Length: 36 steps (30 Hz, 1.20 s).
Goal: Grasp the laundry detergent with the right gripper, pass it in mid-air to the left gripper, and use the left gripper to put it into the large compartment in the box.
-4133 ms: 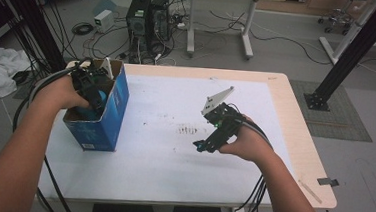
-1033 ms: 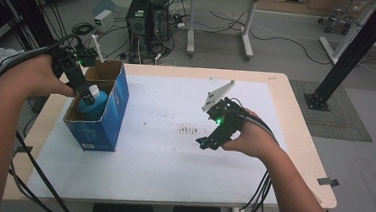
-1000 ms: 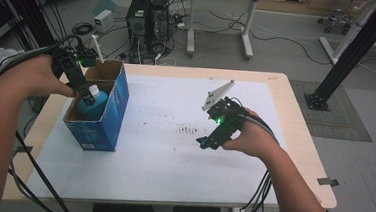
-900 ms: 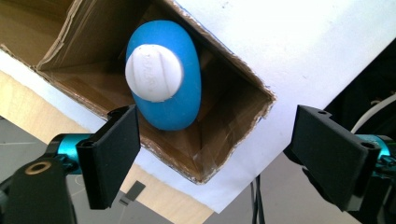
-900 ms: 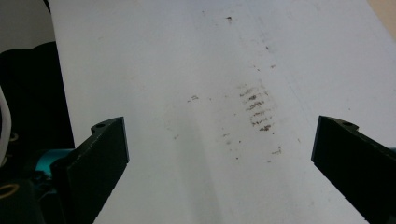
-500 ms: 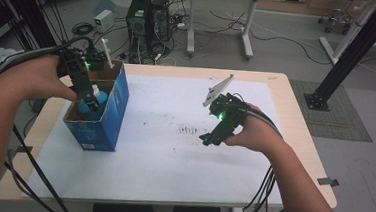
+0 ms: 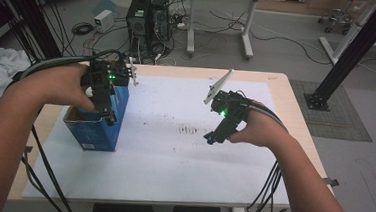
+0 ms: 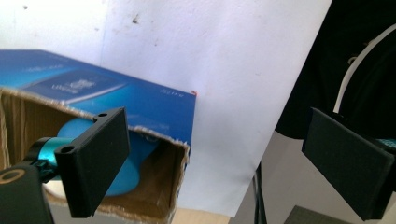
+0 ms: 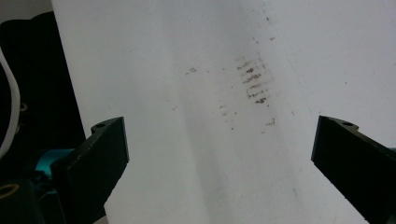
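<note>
At the left side of the table (image 7: 180, 190), the left tongs (image 7: 109, 116) hang over the right rim of the open blue box (image 7: 96, 134). Their jaws have just been opening and now stand wide apart with nothing between them. Inside the box, seen from the left gripper view, lies a light blue rounded object (image 8: 126, 161), partly hidden behind one jaw, along with something white that is too hidden to identify. It looks as though the blue object has been dropped into the box, so that placing step seems done. Near the middle right of the white sheet (image 7: 172, 155), the right tongs (image 7: 214, 137) hover with jaws spread wide, holding nothing, above some dark smudges (image 9: 254, 84).
</note>
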Tool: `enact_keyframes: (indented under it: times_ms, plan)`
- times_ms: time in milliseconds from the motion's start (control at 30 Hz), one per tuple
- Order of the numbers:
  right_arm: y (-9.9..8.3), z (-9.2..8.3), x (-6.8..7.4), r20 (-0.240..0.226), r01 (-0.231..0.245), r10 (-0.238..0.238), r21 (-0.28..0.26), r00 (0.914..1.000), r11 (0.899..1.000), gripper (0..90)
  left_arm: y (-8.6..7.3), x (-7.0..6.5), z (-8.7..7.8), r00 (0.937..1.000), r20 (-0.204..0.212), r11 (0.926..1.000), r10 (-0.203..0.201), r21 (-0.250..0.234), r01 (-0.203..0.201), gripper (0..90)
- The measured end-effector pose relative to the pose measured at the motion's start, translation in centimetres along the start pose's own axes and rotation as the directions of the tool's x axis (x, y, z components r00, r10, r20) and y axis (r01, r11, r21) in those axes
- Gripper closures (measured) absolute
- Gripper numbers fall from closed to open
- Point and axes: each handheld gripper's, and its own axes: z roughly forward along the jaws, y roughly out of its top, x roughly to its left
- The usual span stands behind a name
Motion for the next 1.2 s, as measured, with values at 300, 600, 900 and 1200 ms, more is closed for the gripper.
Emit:
enact_keyframes:
  times_ms: [300,600,900,1200]
  plan:
    - [0.3,-0.2,0.1,-0.011,0.011,-0.011,0.039,0.9999,0.999,3.1,1.5,-0.6,0.8,0.9972,0.013,0.9972,0.073,0.015,-0.073,5.0]
    - [0.7,0.1,-0.4,-0.025,0.036,-0.033,0.109,0.9991,0.993,3.1,2.8,-0.5,2.7,0.9922,0.008,0.9917,0.124,0.032,-0.125,1.7]
    - [0.5,0.6,-1.0,-0.033,0.035,-0.031,0.135,0.999,0.99,3.1,3.9,-0.3,3.7,0.9861,0.011,0.9862,0.166,-0.005,-0.166,1.7]
    - [0.3,1.0,-1.5,-0.04,0.039,-0.033,0.164,0.9987,0.986,3.1,4.3,0.1,4.0,0.9842,0.008,0.9839,0.177,-0.027,-0.177,1.7]
